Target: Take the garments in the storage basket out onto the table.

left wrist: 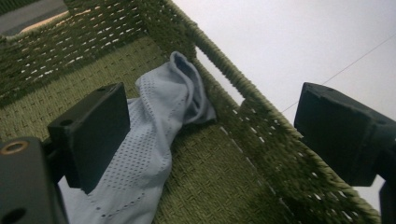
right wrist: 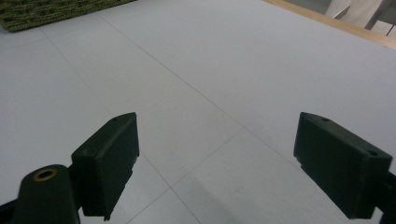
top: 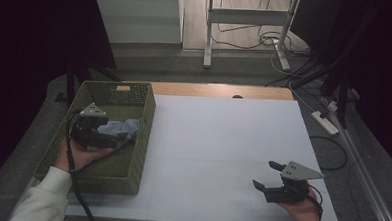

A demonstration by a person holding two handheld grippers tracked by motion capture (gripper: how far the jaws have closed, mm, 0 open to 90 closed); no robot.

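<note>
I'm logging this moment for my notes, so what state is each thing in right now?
Left gripper: jaws open, inside the basket, nothing clamped.
Right gripper: jaws open, empty, over the white table.
Grey cloth: crumpled, lying in the basket against its wall.
Green woven basket: upright at the table's left edge, holding the cloth.

The white flat tabletop lies bare across the centre and right of the high view, giving open passage there. The olive-green woven rectangular basket occupies the left of the frame; its raised walls bar sideways entry, so access is from above. Inside it, the crumpled light-blue perforated cloth lies against the wall nearest the tabletop, leaving bare woven floor at upper left and lower centre of the left gripper view.
</note>
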